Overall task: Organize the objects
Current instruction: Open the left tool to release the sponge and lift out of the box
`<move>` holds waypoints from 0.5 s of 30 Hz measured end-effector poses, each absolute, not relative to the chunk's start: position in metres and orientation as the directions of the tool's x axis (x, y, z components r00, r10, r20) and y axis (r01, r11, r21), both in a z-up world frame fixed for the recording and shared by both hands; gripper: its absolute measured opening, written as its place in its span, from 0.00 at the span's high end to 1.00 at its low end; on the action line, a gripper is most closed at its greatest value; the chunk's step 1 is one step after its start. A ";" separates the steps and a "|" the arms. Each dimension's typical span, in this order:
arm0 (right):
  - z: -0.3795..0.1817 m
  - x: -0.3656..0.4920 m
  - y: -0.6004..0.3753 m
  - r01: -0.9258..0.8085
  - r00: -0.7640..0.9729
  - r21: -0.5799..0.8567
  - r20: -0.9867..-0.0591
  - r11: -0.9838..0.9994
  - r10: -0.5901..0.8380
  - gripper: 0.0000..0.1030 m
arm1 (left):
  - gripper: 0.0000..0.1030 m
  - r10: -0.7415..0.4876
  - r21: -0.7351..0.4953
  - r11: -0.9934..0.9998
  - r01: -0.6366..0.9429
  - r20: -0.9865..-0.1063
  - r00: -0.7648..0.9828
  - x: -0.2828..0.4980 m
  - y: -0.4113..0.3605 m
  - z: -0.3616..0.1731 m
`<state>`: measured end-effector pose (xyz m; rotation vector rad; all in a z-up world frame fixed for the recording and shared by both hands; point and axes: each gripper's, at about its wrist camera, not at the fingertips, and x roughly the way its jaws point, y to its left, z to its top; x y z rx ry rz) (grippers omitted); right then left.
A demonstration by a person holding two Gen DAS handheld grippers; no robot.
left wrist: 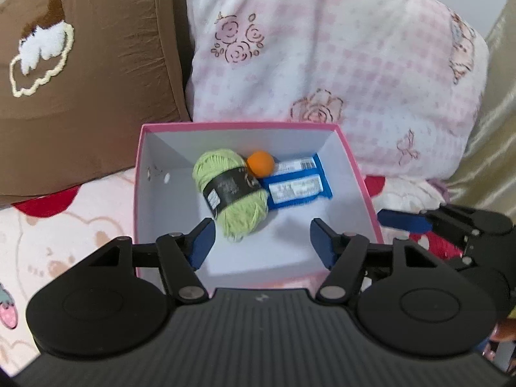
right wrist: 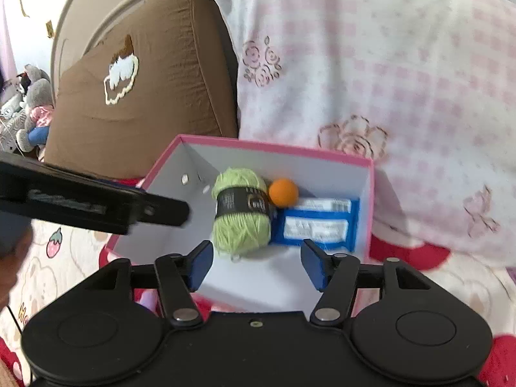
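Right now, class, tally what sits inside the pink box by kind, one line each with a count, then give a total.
Ball of green yarn: 1
Orange ball: 1
Blue packet: 1
Total inside the pink box: 3

A brown cushion (left wrist: 87, 74) leans beside a pink checked pillow (left wrist: 338, 48) on printed bedding (left wrist: 64, 235)
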<state>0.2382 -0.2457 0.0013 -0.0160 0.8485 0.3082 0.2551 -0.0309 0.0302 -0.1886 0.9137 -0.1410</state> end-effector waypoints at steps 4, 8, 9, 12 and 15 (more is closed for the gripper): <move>0.008 0.218 -0.240 -0.297 0.599 0.072 -0.763 0.952 0.245 0.22 | 0.33 -0.209 -0.203 0.976 0.075 -0.792 0.574 0.235 -0.033 0.042; 0.018 0.196 -0.240 -0.304 0.621 0.097 -0.734 0.948 0.275 0.09 | 0.25 -0.211 -0.206 0.976 0.072 -0.810 0.547 0.216 -0.030 0.053; 0.020 0.191 -0.239 -0.304 0.625 0.099 -0.730 0.948 0.277 0.09 | 0.21 -0.228 -0.224 0.972 0.074 -0.811 0.539 0.211 -0.027 0.055; 0.025 0.178 -0.236 -0.311 0.628 0.100 -0.725 0.945 0.283 0.09 | 0.14 -0.243 -0.253 0.966 0.057 -0.809 0.535 0.194 -0.020 0.063; 0.032 0.168 -0.235 -0.315 0.622 0.113 -0.726 0.943 0.294 0.09 | 0.07 -0.238 -0.237 0.969 0.073 -0.810 0.536 0.180 -0.021 0.069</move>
